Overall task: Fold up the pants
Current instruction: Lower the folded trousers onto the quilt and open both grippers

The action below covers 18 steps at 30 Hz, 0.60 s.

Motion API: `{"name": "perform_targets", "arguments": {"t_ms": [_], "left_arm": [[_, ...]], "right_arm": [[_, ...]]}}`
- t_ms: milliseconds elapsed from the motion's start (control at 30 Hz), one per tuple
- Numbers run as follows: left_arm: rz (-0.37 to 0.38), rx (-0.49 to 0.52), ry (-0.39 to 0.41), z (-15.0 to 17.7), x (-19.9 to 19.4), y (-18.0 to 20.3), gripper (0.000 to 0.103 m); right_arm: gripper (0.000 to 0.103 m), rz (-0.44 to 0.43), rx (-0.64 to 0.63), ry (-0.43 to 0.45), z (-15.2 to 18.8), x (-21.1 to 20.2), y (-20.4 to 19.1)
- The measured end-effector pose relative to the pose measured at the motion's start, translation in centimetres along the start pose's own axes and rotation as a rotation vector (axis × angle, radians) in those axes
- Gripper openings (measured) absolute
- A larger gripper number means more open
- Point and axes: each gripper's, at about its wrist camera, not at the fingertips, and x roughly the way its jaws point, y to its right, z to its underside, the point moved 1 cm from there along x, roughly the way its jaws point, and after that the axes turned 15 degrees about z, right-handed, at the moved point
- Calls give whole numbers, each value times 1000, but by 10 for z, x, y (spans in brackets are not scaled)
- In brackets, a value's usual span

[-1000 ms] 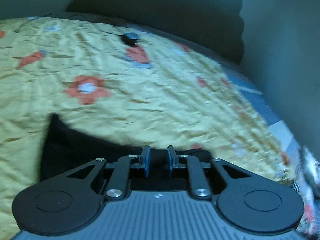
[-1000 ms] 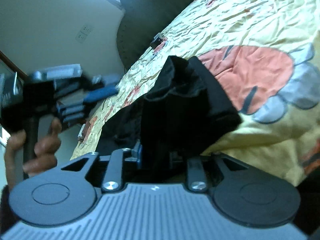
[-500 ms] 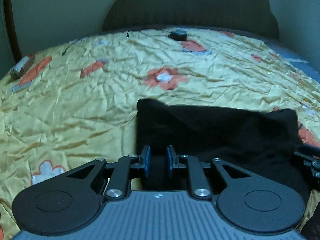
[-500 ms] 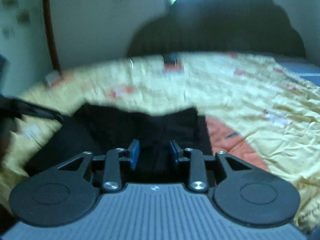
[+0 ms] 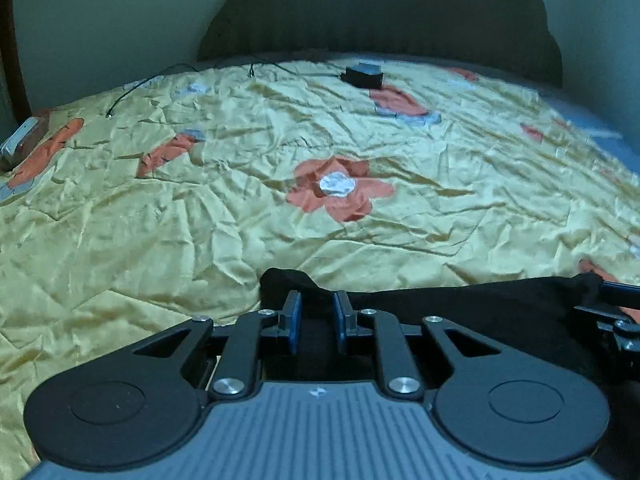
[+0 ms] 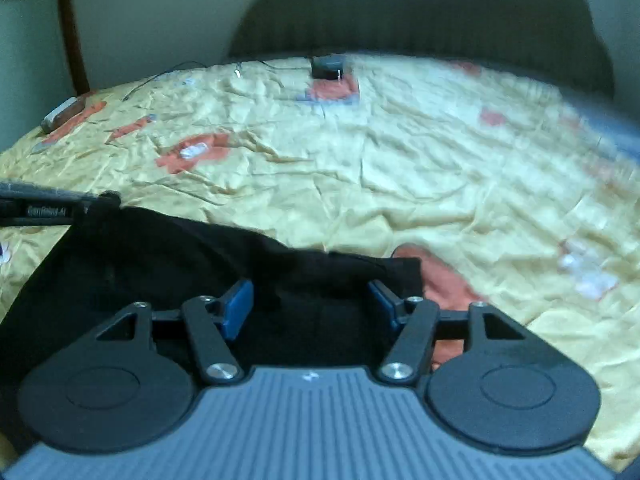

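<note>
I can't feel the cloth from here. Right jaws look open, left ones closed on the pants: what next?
Probably open the left gripper too: the black pants already lie folded on the yellow bedspread, and the right gripper has its jaws wide.

A wrinkled yellow bedspread (image 5: 200, 240) with orange flowers covers the bed. Far back on it, a small black box (image 5: 363, 76) sits just in front of the dark curved headboard (image 5: 380, 20). A thin black cable (image 5: 152, 82) trails off to the left, and a flat silver-edged object (image 5: 22, 142) lies at the bedspread's left edge.
</note>
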Motion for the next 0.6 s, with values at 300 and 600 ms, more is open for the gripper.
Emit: {"name": "perform_targets", "arguments": {"t_ms": [300, 600], "left_arm": [[3, 18, 18, 52, -67, 11, 17], [-14, 9, 35, 76, -81, 12, 17]], "right_arm": [[60, -37, -11, 75, 30, -62, 11], [63, -13, 129, 76, 44, -69, 34]]}}
